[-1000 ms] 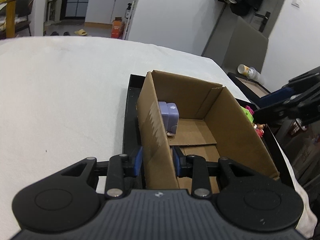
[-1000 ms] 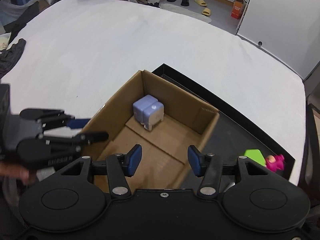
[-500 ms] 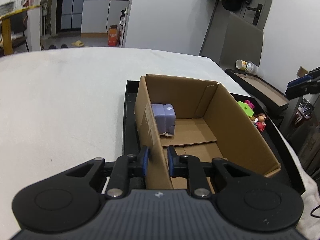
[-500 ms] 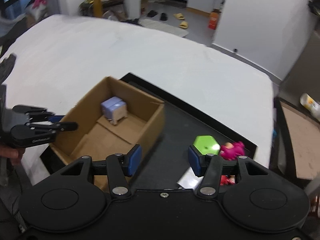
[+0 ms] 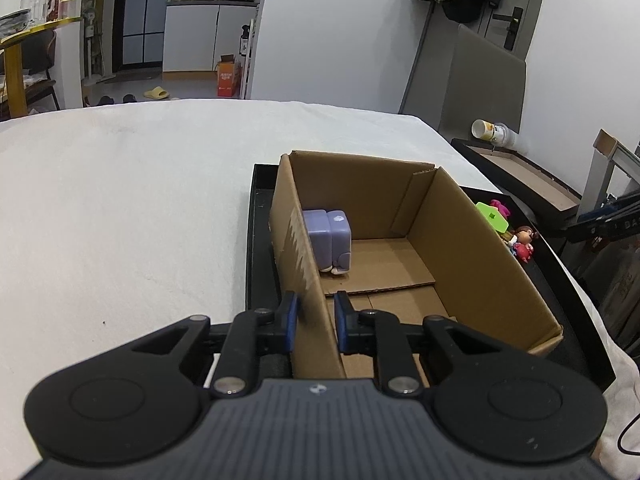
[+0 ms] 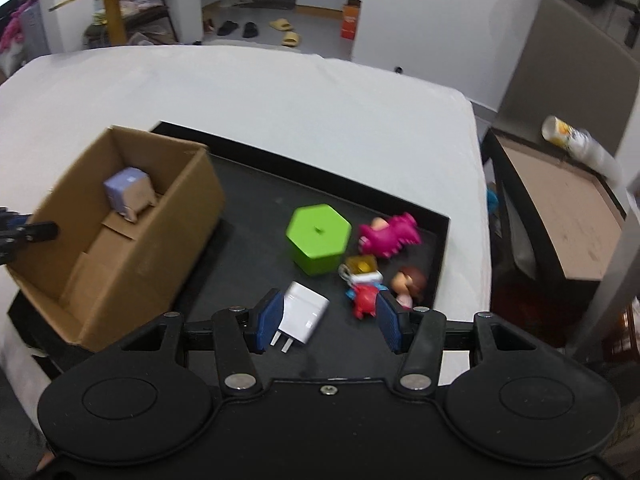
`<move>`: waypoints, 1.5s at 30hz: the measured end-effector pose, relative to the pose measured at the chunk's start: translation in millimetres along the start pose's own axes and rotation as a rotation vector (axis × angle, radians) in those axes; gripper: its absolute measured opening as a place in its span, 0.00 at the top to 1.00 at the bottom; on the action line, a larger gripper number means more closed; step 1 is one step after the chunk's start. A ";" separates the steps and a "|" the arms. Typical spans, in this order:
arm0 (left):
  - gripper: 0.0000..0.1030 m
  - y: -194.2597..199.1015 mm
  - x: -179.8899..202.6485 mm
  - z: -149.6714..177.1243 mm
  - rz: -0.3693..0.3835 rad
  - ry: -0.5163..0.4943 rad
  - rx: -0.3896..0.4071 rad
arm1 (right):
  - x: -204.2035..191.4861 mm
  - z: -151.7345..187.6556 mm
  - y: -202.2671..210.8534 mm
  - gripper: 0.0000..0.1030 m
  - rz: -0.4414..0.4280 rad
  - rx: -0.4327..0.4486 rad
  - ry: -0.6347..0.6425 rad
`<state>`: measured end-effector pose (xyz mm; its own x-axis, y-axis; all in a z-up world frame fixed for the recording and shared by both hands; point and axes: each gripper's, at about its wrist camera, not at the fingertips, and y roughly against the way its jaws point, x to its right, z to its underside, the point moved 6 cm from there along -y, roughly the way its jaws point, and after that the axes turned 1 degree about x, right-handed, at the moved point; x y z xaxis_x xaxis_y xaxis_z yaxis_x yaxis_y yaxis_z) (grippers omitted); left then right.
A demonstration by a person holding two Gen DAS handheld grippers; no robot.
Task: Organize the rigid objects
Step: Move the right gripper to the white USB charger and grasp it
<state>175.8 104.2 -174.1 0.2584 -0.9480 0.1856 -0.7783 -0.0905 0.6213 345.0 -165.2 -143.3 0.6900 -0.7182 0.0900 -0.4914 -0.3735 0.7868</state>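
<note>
An open cardboard box (image 5: pixel 472 240) (image 6: pixel 132 248) stands on the left part of a black tray (image 6: pixel 256 200). A purple block toy (image 5: pixel 328 240) (image 6: pixel 128 192) sits inside it. My left gripper (image 5: pixel 314 322) is shut on the box's left wall. My right gripper (image 6: pixel 326 322) is open and empty above the tray's near right part. A white plug charger (image 6: pixel 304 312) lies between its fingers, lower down. Beyond lie a green hexagonal box (image 6: pixel 318 238), a pink dinosaur toy (image 6: pixel 390 234), a small red and yellow toy (image 6: pixel 364 284) and a doll figure (image 6: pixel 408 284).
The tray lies on a white cloth-covered table (image 5: pixel 120 208). To the right of the table is a second tray lined with cardboard (image 6: pixel 560 216), with a paper cup (image 6: pixel 576 144) lying on it. The green box and the toys show past the box's right wall (image 5: pixel 508 228).
My left gripper closed on the box wall. My right gripper swung right from above the box to above the loose toys and the charger.
</note>
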 end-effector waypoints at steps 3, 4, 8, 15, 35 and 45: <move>0.82 0.0 -2.9 -0.1 0.009 0.018 -0.003 | 3.4 2.1 -6.9 0.51 0.001 -0.008 -0.021; 0.82 -0.1 -3.3 -0.3 0.010 0.021 -0.004 | 2.8 2.1 -9.1 0.51 -0.002 -0.011 -0.024; 0.82 -0.3 -5.8 -0.4 0.017 0.029 -0.005 | -2.4 2.8 -16.9 0.51 -0.012 -0.031 -0.043; 0.82 -1.4 -11.0 -2.1 0.034 0.062 -0.018 | -15.8 9.3 -34.9 0.50 -0.016 -0.083 -0.075; 0.81 -2.1 -16.9 -1.6 0.053 0.120 -0.026 | -27.6 41.6 -76.8 0.50 0.036 -0.179 -0.355; 0.81 -2.9 -20.8 -1.1 0.070 0.157 -0.031 | -28.5 38.8 -89.1 0.49 0.060 -0.177 -0.320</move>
<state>173.3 124.5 -178.9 0.2927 -0.8920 0.3446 -0.7800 -0.0143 0.6256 348.5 -134.3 -239.6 0.4481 -0.8934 -0.0340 -0.4074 -0.2379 0.8817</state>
